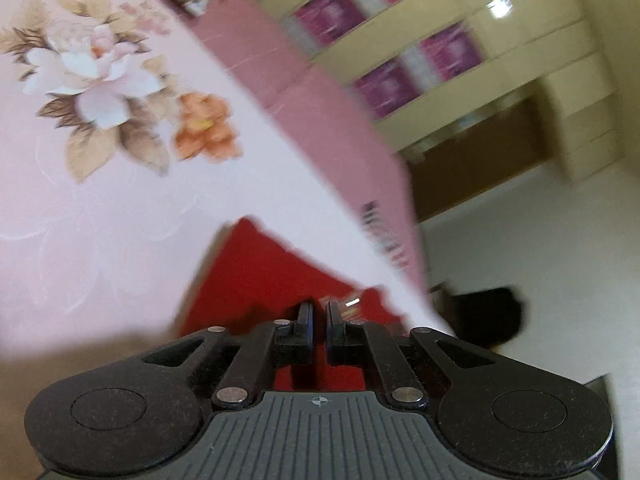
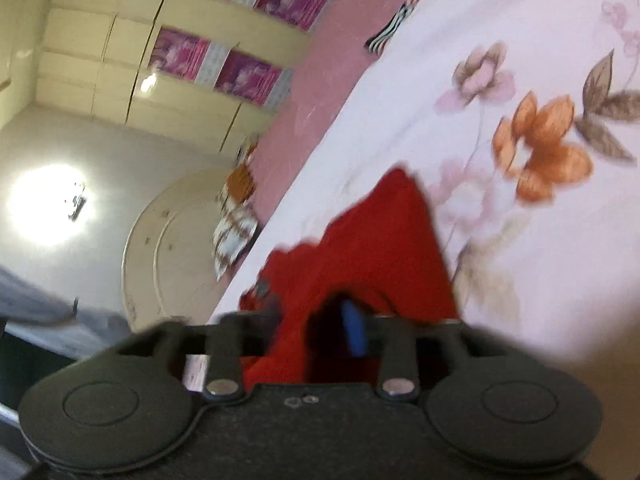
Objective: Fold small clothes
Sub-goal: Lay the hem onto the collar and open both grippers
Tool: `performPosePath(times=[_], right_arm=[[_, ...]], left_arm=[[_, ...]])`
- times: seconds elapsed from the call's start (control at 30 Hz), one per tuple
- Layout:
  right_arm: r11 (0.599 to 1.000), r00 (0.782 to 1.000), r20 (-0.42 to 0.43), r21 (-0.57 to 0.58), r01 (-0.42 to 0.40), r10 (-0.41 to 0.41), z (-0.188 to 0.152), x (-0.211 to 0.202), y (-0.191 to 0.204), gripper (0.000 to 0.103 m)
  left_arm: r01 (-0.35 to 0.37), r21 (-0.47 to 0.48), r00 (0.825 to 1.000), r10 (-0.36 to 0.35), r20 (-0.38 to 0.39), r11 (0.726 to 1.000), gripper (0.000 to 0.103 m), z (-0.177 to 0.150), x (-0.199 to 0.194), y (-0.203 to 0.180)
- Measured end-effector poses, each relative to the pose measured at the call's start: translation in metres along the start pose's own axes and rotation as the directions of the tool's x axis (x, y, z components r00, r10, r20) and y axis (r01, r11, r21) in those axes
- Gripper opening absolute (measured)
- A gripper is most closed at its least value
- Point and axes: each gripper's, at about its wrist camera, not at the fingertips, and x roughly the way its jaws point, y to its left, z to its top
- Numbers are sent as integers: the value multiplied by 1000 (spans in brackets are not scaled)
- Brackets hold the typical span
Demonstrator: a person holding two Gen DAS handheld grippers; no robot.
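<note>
Two views are all we have, and both are tilted and smeared with blur. Largest in each is the pale pink bedsheet printed with big white, orange and brown flowers (image 1: 100,92) (image 2: 540,148), spread flat over a bed whose darker pink side panel (image 1: 320,92) (image 2: 320,68) drops away at the edge. Beyond the bed we see a cream wardrobe with purple floral door panels (image 1: 400,28) (image 2: 224,52), and below it a light glossy floor (image 1: 540,232) (image 2: 80,152). On the sheet, near the bed's edge, lies the small red cloth garment (image 1: 256,276) (image 2: 372,240); it reaches right up to both tools, and its far corner rises to a point in each view. Our left gripper (image 1: 319,320) sits over the near end of the garment with its black fingers drawn almost together, only a thin slit between their blue-edged pads, and red fabric showing just behind and under them; we cannot tell whether any cloth is caught in that slit. Our right gripper (image 2: 320,328) is badly blurred: red fabric bunches between its two fingers and hides the gap, one blue pad (image 2: 355,332) shows against the cloth, and we cannot tell how far the fingers stand apart. A small black-and-white striped item (image 2: 394,26) (image 1: 384,236) lies at the bed's edge.
</note>
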Motion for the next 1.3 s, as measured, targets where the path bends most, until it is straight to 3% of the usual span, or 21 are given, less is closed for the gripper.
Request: performPosePath(times=[0.03,0.07,0.13,0.17,0.23,0.3,0.33,0.43,0.47,0.5,0.53,0.57,0.6,0.7,0.87,1.03,1.13,1.17,1.23,1.27,1.3], right_arm=[[999,1000,21,-38,-21,22,0,-4,2,54],[996,998,53,-90,-28,33,0,-11,5,65],[985,996,85,-172,-9,24,0,-19,11,68],[973,996,92,-229,9,13,-1,-23,16,68],[945,996,86,-323,55,-29,-2,-20,24,66],[914,996,51,-397,85,-71,-5,-13,32,58],[893,994,38,-438,105,-99,-8,-7,36,58],[822,984,20,-547,158,-177,-17,5,51,57],[794,978,15,-581,179,-210,-20,10,55,57],[759,970,14,-619,200,-244,-24,17,59,54],[727,963,18,-652,215,-269,-28,20,63,51],[692,957,32,-684,230,-287,-32,22,65,37],[661,953,50,-710,244,-298,-36,22,68,19],[626,956,86,-739,250,-280,-43,12,77,7],[516,956,160,-813,270,-247,-59,4,89,6],[522,961,223,-807,277,-166,-50,-3,97,6],[531,949,259,-787,314,-177,-40,1,96,6],[549,949,248,-774,316,-196,-35,6,93,6],[563,941,227,-756,333,-252,-29,20,84,6],[564,933,209,-751,344,-292,-28,27,79,6],[559,920,185,-746,361,-346,-27,36,73,8]], left_arm=[[5,35,1000,-6,21,999,50,0,-2,-2],[-29,89,998,24,53,996,89,-1,-4,-5],[-77,209,995,62,78,975,92,-2,-3,-13],[-88,256,996,76,55,963,91,-1,2,-17],[-118,359,993,120,18,926,77,-2,12,-28],[-146,463,983,183,-36,874,60,-7,27,-41],[-159,497,977,210,-48,853,57,-7,30,-44],[-212,627,949,311,-50,750,54,-20,46,-53],[-220,648,946,321,-40,729,47,-23,48,-56],[-220,661,947,319,-32,717,26,-25,49,-58],[-221,663,950,312,-20,716,18,-26,45,-60],[-231,663,953,303,8,711,10,-27,42,-63],[-233,664,958,285,31,710,9,-29,38,-64],[-234,683,966,247,81,692,9,-35,33,-66],[-211,674,977,143,155,708,6,-37,17,-68],[-209,665,975,102,197,717,6,-30,13,-79],[-234,660,971,134,199,714,6,-26,26,-80],[-253,658,967,175,182,709,6,-25,38,-77],[-288,671,954,263,142,684,6,-29,60,-67],[-309,692,942,311,127,652,7,-35,71,-58],[-308,700,946,286,153,644,10,-39,69,-56]])
